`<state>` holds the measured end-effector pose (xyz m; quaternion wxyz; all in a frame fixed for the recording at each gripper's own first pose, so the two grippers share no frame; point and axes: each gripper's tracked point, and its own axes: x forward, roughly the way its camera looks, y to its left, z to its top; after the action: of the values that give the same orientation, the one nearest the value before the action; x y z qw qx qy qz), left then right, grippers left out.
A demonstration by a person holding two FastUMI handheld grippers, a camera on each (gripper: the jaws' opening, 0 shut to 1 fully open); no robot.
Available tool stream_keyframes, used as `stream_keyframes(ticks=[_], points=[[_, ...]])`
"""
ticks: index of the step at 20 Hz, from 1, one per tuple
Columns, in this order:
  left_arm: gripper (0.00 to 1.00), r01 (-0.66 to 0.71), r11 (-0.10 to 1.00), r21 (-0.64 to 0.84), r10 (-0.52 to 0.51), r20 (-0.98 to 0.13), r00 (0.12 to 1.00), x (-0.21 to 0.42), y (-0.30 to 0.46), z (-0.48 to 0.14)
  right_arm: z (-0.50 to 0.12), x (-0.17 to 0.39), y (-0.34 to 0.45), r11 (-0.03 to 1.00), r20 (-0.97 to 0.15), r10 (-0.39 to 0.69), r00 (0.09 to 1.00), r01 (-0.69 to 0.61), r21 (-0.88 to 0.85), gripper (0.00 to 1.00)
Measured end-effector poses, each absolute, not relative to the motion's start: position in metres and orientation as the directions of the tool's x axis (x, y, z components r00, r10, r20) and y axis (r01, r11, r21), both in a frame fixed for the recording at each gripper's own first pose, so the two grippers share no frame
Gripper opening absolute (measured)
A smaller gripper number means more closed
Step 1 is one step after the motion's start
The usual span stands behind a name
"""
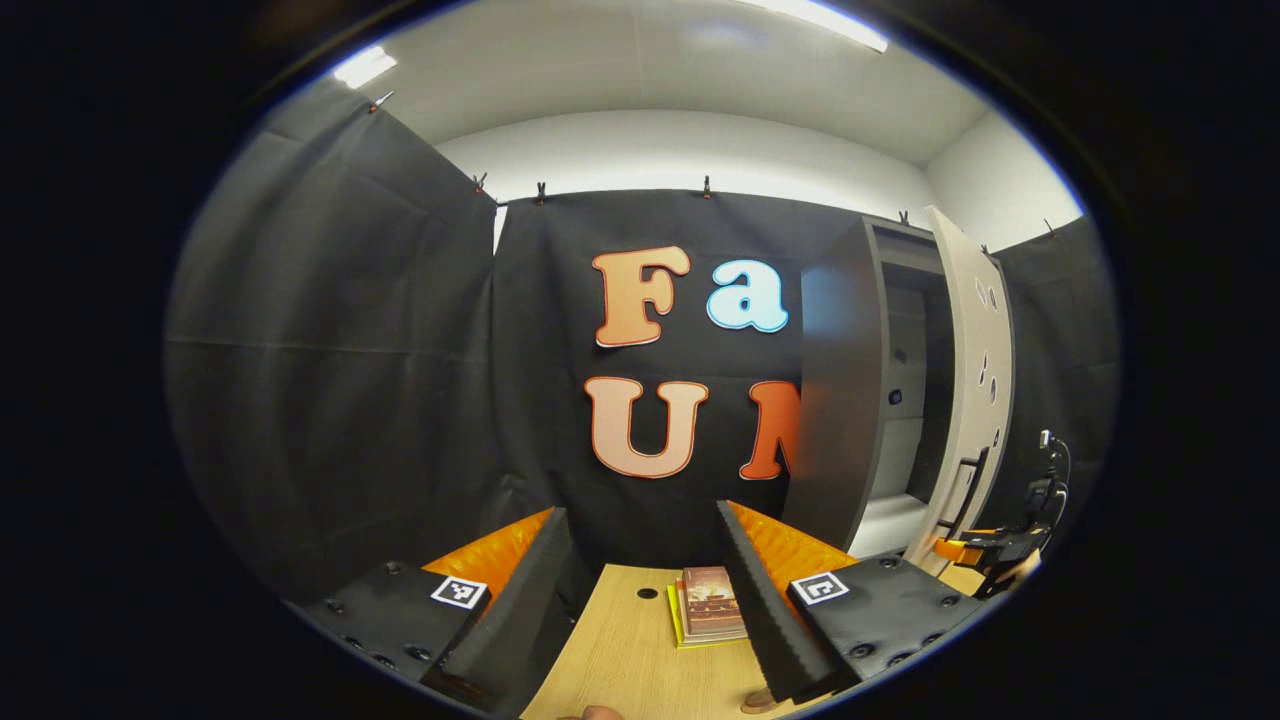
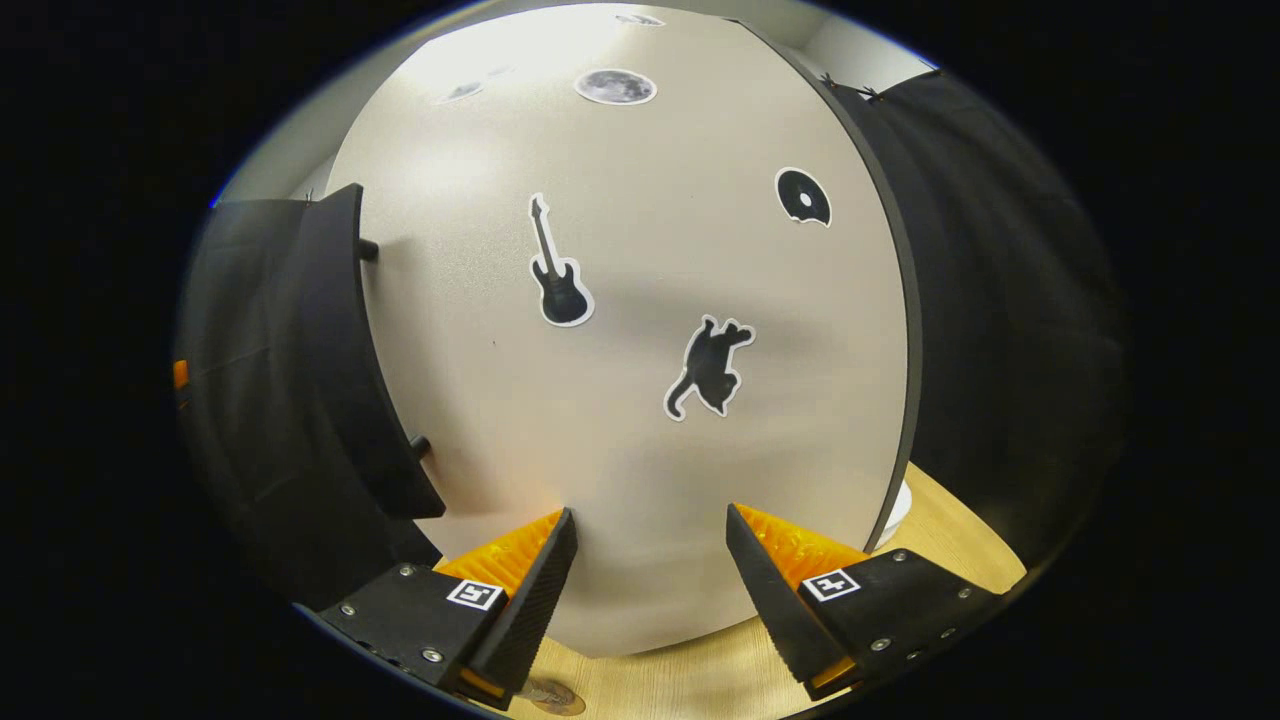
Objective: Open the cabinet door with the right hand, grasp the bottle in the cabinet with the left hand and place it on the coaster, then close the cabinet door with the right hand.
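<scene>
In the left gripper view the dark cabinet (image 1: 840, 400) stands at the right with its pale door (image 1: 965, 350) swung partly open, and bare pale shelves show inside. My left gripper (image 1: 640, 515) is open and holds nothing; it hangs over the wooden table (image 1: 620, 650), left of the cabinet. The right gripper (image 1: 985, 550) sits low by the door's dark handle (image 1: 970, 480). In the right gripper view the door's outer face (image 2: 640, 430) with its stickers is very close. My right gripper (image 2: 650, 515) is open, its tips just short of that face, and the black handle (image 2: 330, 350) lies to its left.
A small stack of books (image 1: 708, 603) lies on the table between the left fingers, beside a small hole (image 1: 647, 593). A brown round item (image 1: 758, 700) peeks out at the table's near edge. A white object (image 2: 900, 510) shows behind the door's right edge.
</scene>
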<state>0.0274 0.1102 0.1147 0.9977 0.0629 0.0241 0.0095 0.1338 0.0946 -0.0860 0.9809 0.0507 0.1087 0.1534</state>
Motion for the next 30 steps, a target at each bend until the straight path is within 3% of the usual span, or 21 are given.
stream_keyframes(ticks=[30], points=[[0.96,-0.058,0.991,0.123,0.065,-0.054,0.996,0.034,0.138,0.102,-0.075,0.145,0.098,0.973,-0.193,0.229,0.954,-0.216,0.086,0.95]])
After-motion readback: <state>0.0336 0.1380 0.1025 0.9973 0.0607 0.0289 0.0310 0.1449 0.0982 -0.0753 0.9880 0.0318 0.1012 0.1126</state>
